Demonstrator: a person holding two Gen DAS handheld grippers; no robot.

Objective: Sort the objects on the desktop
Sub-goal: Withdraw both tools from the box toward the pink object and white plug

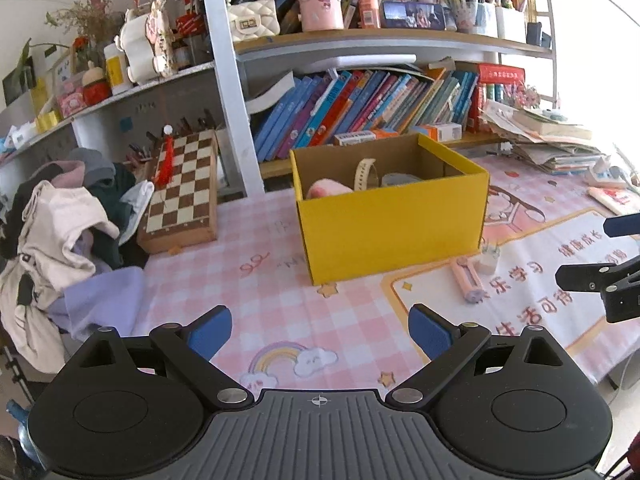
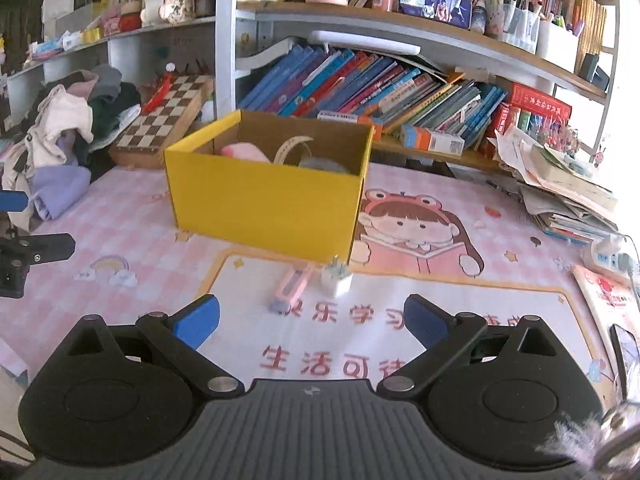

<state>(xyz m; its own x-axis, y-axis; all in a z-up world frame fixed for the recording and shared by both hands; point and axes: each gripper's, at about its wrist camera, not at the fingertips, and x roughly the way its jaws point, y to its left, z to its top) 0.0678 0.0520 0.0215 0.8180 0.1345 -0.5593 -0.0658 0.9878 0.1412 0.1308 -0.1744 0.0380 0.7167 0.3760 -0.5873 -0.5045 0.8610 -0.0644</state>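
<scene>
Desk mat print: "快乐学习", "生活可待", perhaps partly hidden.

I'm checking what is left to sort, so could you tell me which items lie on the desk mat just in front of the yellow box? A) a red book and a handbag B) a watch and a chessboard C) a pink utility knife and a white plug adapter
C: the pink utility knife and the white plug adapter sit side by side on the mat just in front of the yellow box.

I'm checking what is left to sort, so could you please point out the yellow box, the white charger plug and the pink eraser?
yellow box point(image 2: 264, 208): right wrist view, on its front wall.
white charger plug point(image 2: 336, 282): right wrist view, on its body.
pink eraser point(image 2: 291, 287): right wrist view, mid-length.
</scene>
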